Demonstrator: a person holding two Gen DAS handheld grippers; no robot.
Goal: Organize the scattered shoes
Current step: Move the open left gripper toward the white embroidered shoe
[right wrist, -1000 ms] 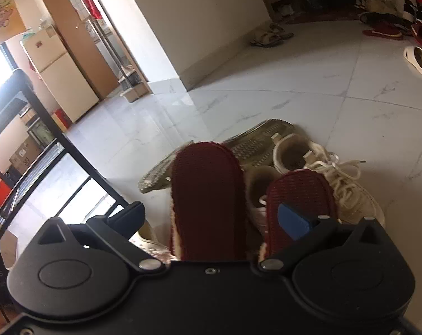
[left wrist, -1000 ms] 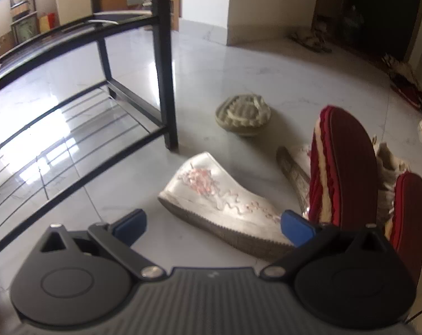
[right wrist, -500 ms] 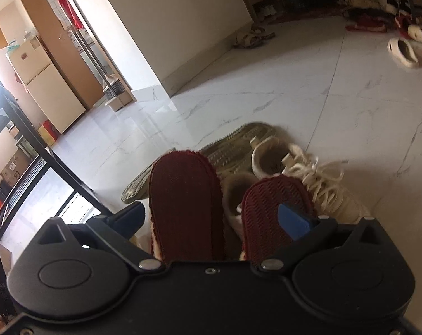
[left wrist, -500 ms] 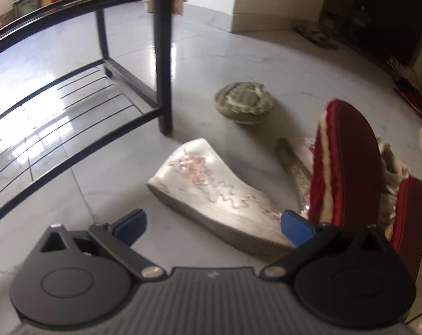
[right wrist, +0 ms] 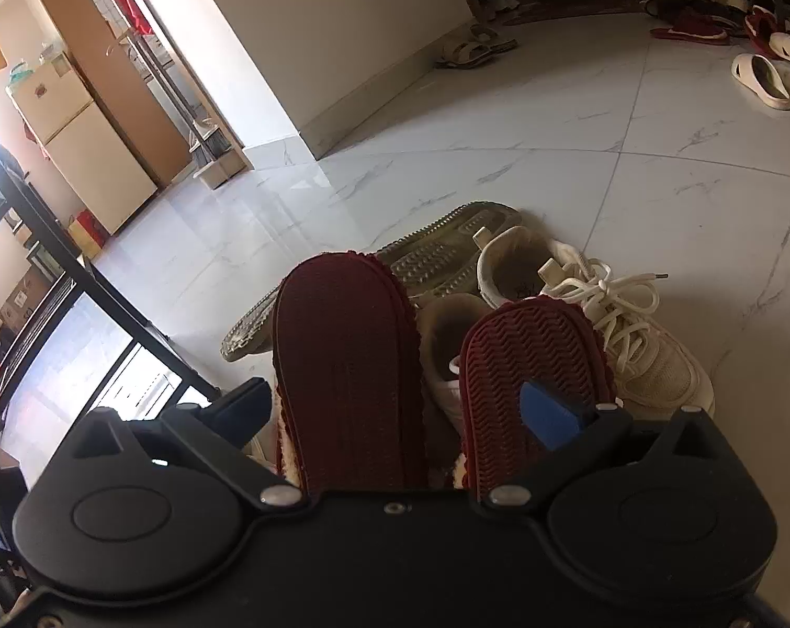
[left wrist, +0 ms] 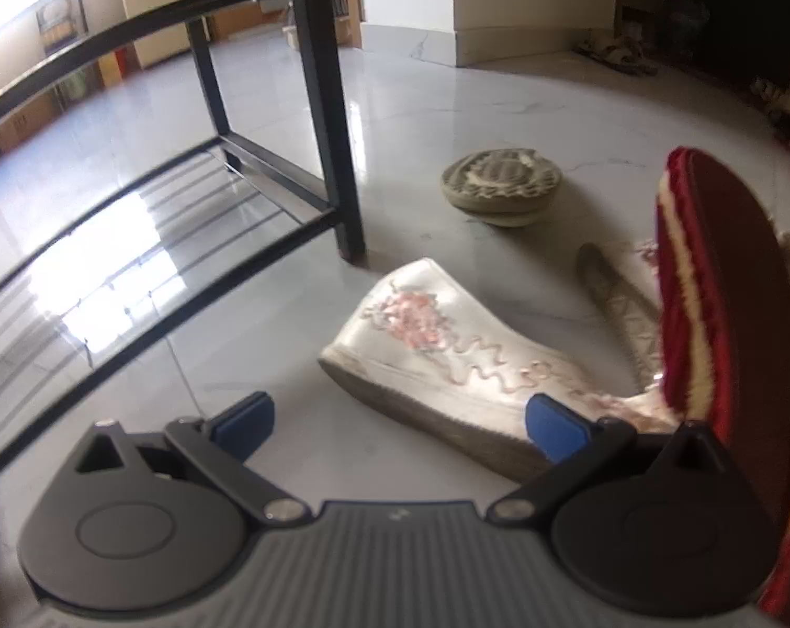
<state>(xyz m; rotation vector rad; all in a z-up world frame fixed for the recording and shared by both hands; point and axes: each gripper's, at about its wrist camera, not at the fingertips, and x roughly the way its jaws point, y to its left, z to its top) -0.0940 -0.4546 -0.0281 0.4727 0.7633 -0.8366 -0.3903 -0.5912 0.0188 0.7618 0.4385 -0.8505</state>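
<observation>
A pile of shoes lies on the floor beside a black metal shoe rack (left wrist: 337,104). My left gripper (left wrist: 400,421) is open and empty, just above a cream shoe with pink embroidery (left wrist: 447,350) lying on its side. A dark red slipper (left wrist: 719,293) stands sole-out at its right. My right gripper (right wrist: 395,411) is open, its fingers spread wide around two dark red slippers (right wrist: 342,366) (right wrist: 531,350), soles up; whether it grips them cannot be told. White laced sneakers (right wrist: 620,329) and an upturned olive sole (right wrist: 437,256) lie behind.
An overturned beige shoe (left wrist: 499,188) lies past the rack's leg. The rack also shows at left in the right wrist view (right wrist: 107,282). More shoes lie far off: white slides (right wrist: 761,78), sandals by the wall (right wrist: 473,49). A wall corner (right wrist: 290,120) stands behind.
The left gripper view has shifted: the embroidered shoe and the rack now sit further right and nearer. In the right view the red slippers stay between the fingers while the floor behind slides.
</observation>
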